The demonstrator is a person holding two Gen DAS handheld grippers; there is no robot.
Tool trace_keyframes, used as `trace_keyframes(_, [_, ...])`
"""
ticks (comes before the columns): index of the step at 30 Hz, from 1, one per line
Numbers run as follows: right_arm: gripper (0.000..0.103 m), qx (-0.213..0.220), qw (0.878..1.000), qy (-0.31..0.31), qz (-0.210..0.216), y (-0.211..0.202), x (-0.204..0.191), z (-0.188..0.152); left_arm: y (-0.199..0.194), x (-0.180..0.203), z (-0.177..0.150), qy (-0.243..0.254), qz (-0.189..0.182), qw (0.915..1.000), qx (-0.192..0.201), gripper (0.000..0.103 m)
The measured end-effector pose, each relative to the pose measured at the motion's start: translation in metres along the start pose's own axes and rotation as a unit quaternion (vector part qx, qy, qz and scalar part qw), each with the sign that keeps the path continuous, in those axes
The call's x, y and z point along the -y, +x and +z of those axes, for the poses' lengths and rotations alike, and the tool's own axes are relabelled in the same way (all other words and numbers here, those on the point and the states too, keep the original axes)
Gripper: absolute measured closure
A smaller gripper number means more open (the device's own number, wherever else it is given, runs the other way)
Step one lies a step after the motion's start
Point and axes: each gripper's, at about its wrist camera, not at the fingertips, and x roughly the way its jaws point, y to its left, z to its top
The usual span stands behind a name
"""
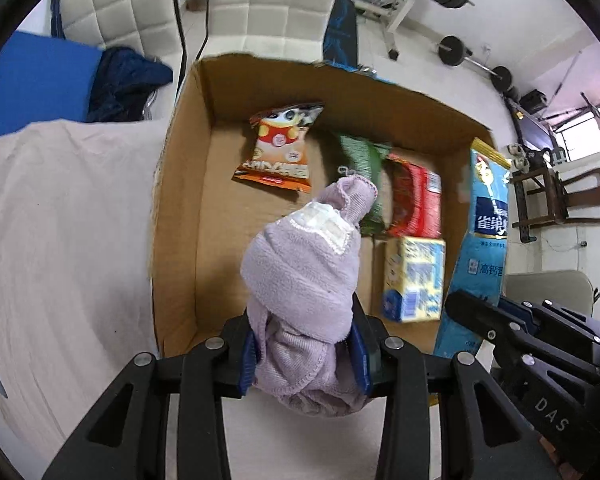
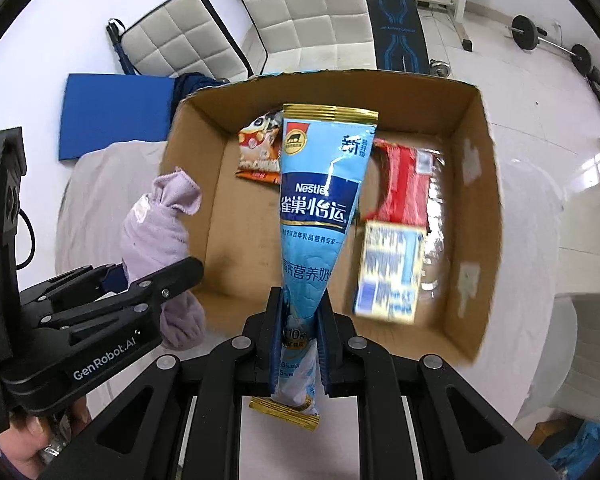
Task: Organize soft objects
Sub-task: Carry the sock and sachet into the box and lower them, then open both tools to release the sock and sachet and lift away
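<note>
Left gripper (image 1: pixel 306 354): clamped on lilac towel (image 1: pixel 300 276), held above near edge of cardboard box (image 1: pixel 188 184).
Right gripper (image 2: pixel 300 346): clamped on blue milk-powder pouch (image 2: pixel 320 208), upright over box.
In box: orange snack bag (image 1: pixel 278 152), green packet (image 1: pixel 364 160), red packet (image 1: pixel 414 200), yellow-blue carton (image 1: pixel 414 280).

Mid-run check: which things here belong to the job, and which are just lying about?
Job: purple towel in left gripper; blue Nestle pouch in right gripper; cardboard box.
Lying about: blue mat; dumbbells; white cushions.
</note>
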Motion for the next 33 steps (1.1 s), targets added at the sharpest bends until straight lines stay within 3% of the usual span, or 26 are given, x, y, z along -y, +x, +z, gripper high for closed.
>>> trace_keyframes(8, [0.087,-0.034,0.999,0.037,-0.018,0.057,0.020,0.033,0.051,-0.007,0.022,0.002,0.017,0.9984,-0.055,0.067])
trace_keyframes(22, [0.085,-0.068,0.995,0.076,-0.015,0.104,0.040,0.026,0.093,-0.019,0.018,-0.017,0.013,0.9947,-0.101,0.062])
trace_keyframes(25, [0.082,-0.066,0.995,0.075,-0.021,0.105,0.040,0.025,0.094,-0.022,0.018,-0.019,0.016,0.9946,-0.101,0.055])
trace_keyframes(27, [0.065,-0.062,0.995,0.078,-0.021,0.104,0.041,0.025,0.091,-0.023,0.018,-0.021,0.016,0.9948,-0.098,0.055])
trace_keyframes(28, [0.062,-0.059,0.995,0.079,-0.021,0.102,0.040,0.026,0.089,-0.024,0.018,-0.022,0.015,0.9950,-0.096,0.055])
trace_keyframes(33, [0.061,-0.051,0.996,0.072,-0.031,0.091,0.038,0.024,0.076,-0.019,0.019,-0.024,0.016,0.9965,-0.078,0.055])
